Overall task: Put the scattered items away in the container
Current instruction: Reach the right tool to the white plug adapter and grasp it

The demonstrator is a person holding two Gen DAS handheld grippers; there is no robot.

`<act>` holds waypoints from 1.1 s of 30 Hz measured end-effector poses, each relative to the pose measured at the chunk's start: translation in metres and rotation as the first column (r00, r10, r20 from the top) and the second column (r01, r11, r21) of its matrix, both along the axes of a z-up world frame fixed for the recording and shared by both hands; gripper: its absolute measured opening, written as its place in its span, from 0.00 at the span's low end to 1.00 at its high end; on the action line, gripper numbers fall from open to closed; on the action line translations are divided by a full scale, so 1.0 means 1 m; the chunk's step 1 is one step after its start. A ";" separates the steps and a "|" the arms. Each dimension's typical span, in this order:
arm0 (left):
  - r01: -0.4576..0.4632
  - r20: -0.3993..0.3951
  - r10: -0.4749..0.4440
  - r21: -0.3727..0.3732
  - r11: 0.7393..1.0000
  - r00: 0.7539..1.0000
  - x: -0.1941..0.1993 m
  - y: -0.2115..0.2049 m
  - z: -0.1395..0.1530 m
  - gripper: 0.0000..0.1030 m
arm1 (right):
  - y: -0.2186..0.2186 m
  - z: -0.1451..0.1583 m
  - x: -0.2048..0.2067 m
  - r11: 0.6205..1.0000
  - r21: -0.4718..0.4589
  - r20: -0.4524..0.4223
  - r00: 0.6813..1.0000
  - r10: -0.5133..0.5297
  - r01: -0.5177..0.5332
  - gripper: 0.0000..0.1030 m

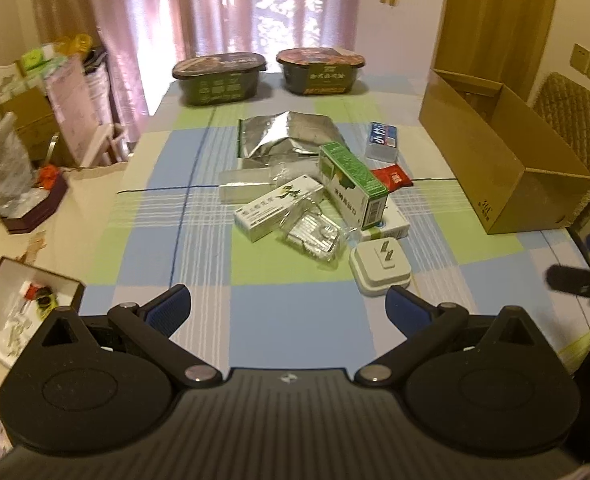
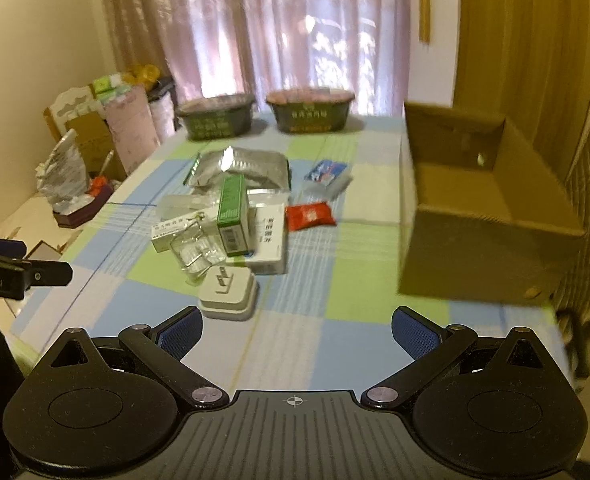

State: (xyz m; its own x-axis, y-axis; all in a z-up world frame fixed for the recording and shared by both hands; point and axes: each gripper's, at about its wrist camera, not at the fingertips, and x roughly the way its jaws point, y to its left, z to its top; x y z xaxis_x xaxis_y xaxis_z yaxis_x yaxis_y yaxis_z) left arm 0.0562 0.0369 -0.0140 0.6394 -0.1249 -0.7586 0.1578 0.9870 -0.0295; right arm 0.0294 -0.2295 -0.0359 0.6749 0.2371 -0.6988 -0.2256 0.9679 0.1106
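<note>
A heap of small items lies mid-table: a green box (image 1: 353,184) (image 2: 233,212), a white box (image 1: 275,212), a silver foil bag (image 1: 283,138) (image 2: 241,168), a red packet (image 1: 393,178) (image 2: 309,216), a blue-and-white packet (image 1: 383,140) (image 2: 329,174), a clear plastic pack (image 1: 315,236) and a white plug adapter (image 1: 379,268) (image 2: 229,290). An open cardboard box (image 1: 495,160) (image 2: 483,216) stands at the right. My left gripper (image 1: 287,308) is open, hovering before the heap. My right gripper (image 2: 297,332) is open too, nearer the cardboard box.
Two dark instant-food tubs (image 1: 219,76) (image 1: 321,70) stand at the table's far edge before the curtain. Clutter and boxes (image 1: 43,120) fill the floor to the left. A woven chair (image 1: 575,128) stands behind the cardboard box. The checked tablecloth (image 1: 295,320) covers the table.
</note>
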 end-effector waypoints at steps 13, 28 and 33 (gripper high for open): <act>0.334 -0.075 -0.328 0.077 0.940 0.942 0.070 0.011 -0.041 0.99 | 0.058 -0.054 0.040 0.998 -0.052 -0.090 0.996 0.025 -0.030 1.00; 0.469 -0.065 -0.465 0.093 0.878 0.883 0.115 0.019 -0.073 0.99 | 0.096 -0.112 0.088 0.998 -0.054 -0.107 0.994 0.018 -0.024 1.00; 0.498 -0.068 -0.494 0.078 0.864 0.867 0.119 0.017 -0.083 0.99 | 0.101 -0.126 0.099 0.998 -0.059 -0.114 0.993 0.011 -0.017 1.00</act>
State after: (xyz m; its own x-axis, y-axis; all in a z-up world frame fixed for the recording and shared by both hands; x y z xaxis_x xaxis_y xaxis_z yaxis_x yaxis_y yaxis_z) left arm 0.1748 0.0541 -0.0975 0.4771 -0.3465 -0.8077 0.6278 0.7775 0.0373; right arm 0.1281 -0.1284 -0.1621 0.5876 0.2015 -0.7837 -0.2285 0.9704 0.0782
